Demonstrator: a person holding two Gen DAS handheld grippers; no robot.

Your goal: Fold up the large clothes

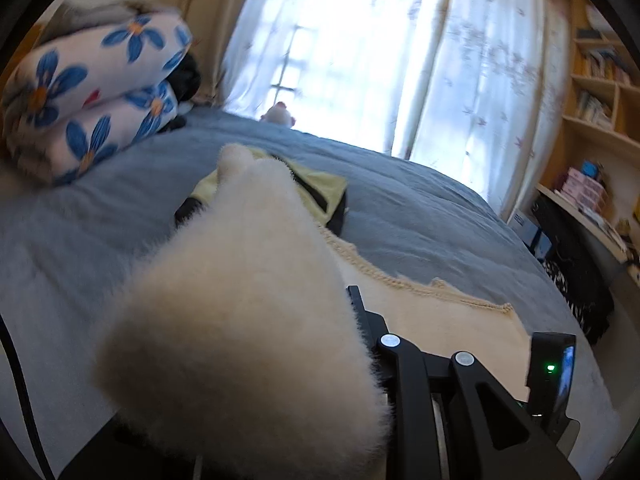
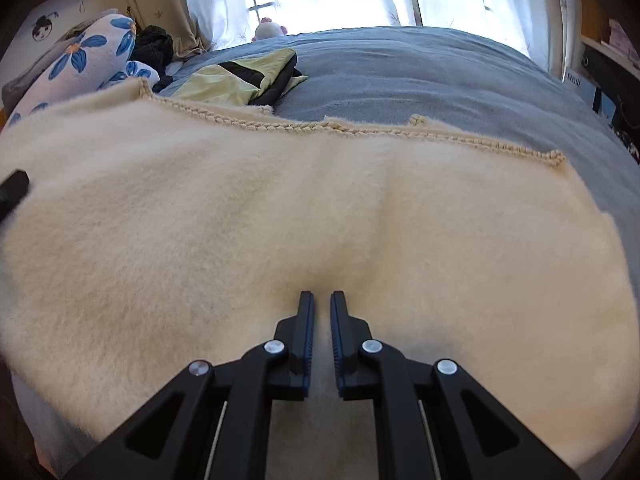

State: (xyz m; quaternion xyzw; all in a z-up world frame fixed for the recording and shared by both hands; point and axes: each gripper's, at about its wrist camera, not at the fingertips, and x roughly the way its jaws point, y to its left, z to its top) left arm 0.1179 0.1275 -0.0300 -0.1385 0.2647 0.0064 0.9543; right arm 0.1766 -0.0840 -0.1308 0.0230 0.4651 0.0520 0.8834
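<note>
At the far left of the bed [image 2: 400, 68] lies a flowered quilt [image 1: 92, 92], and just beside the cream fleece garment [image 2: 280, 208] sits a yellow-and-black garment [image 2: 244, 76], already bundled. The fleece is spread flat on the blue cover, its braided edge [image 2: 360, 132] facing the window.

The left hand-held gripper [image 1: 352, 300] has a thick fold of that fleece bunched over its fingers; only one finger shows, the other is buried in pile, so the pads cannot be seen, but the cloth rides up with it and it looks pinched on the fleece. For a clean fold, this side should travel across toward the right in a level arc, keeping the lifted edge taut so it does not roll under.

The right hand-held gripper [image 2: 321, 300] points down at the middle of the fleece near its front edge, jaws pressed nearly together. Puckers run from the tips, so it seems to nip a small tuck of cloth, though I cannot be sure. Its best use is as an anchor: hold that point down while the left side comes over, then let go only after the layers lie flat. The main risk is dragging the whole garment along the cover, or snagging the yellow one.
</note>
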